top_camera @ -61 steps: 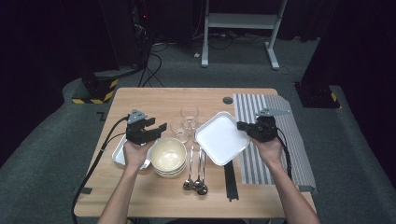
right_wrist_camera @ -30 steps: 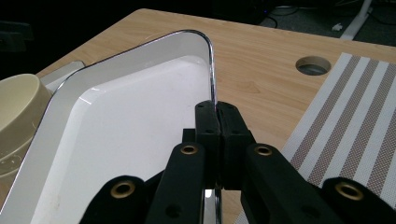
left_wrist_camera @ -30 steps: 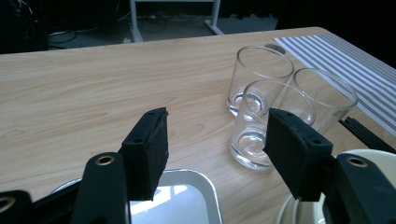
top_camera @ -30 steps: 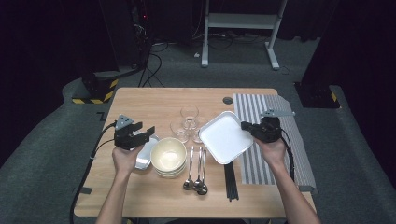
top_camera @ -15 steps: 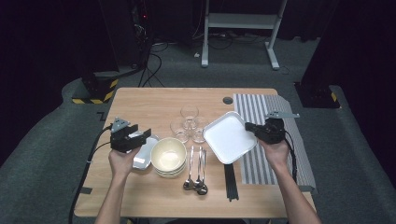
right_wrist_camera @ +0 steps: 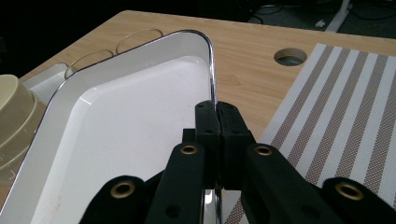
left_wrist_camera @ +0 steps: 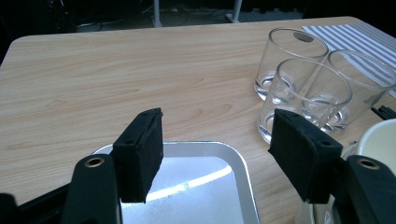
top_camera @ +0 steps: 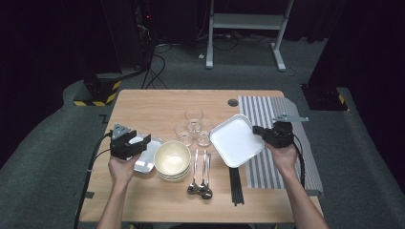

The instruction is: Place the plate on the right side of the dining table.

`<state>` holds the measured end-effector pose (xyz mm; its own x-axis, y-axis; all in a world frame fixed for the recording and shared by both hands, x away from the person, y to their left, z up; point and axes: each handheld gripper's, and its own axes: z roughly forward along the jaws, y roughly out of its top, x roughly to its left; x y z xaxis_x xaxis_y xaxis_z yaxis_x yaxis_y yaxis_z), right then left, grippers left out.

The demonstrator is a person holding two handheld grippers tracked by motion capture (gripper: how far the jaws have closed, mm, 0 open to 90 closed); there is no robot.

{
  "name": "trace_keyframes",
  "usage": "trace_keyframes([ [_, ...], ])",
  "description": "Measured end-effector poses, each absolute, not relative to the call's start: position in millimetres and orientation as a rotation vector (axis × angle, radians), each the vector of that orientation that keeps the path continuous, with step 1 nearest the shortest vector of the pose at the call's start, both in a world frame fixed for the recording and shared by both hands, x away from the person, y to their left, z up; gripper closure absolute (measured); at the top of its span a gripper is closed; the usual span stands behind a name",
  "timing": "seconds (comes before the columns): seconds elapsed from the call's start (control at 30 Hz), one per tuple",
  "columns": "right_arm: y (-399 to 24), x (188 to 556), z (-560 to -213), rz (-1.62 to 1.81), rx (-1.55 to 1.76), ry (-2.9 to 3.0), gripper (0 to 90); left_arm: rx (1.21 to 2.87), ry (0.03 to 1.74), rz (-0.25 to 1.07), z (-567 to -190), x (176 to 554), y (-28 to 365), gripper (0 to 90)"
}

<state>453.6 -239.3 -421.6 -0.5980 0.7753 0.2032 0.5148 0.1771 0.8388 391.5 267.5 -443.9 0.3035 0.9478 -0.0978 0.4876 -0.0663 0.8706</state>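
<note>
Up close, right gripper [right_wrist_camera: 218,122] pinching white tray [right_wrist_camera: 116,140]

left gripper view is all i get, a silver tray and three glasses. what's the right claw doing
observer: the right claw is shut on the rim of a white square tray.
operator: where's that tray on the table
observer: in the high view it's just right of the glasses, with its held corner at the left edge of the striped mat.
operator: anything near the bowls i can't see
observer: spoons lie just right of the bowl stack, handles pointing away from the person.
</note>
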Motion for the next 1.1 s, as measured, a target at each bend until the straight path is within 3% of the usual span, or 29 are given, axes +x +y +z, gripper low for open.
trace_keyframes([
  [1.1, -263, 446, -435, 1.364, 1.317, 2.116, 88.4, 1.632, 1.455, 0.697, -481, 371, 293, 31.9],
])
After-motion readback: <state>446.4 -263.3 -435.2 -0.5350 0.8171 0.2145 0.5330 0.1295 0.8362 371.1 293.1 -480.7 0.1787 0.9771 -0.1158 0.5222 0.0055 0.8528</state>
